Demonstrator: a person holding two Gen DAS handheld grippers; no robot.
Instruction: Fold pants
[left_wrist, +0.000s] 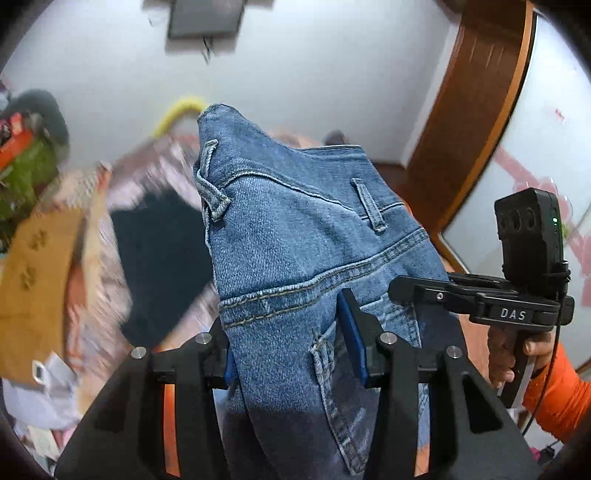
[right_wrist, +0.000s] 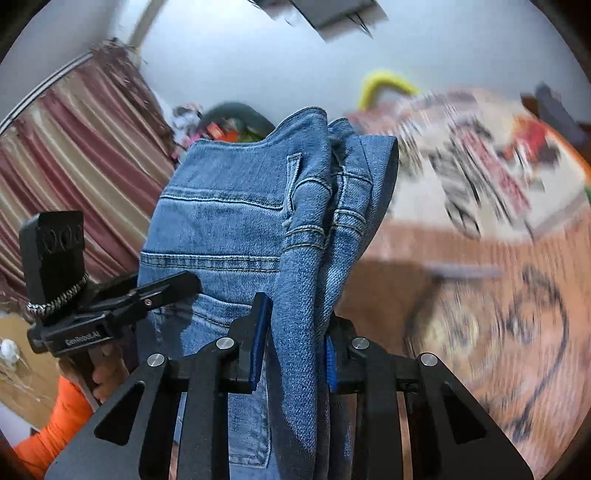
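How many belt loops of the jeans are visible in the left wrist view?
3. One belt loop near the top left corner, one just below it, one at the right on the waistband of the jeans. Others may be hidden.

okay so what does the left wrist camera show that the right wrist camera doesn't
Only the left wrist view: a wooden door frame, a dark cloth on the bed, and the right claw seen from the side. Only the right wrist view: striped curtains, a patterned floor mat, and the left claw from the side. Both: the blue jeans pinched at the waistband, a yellow object, an orange sleeve.
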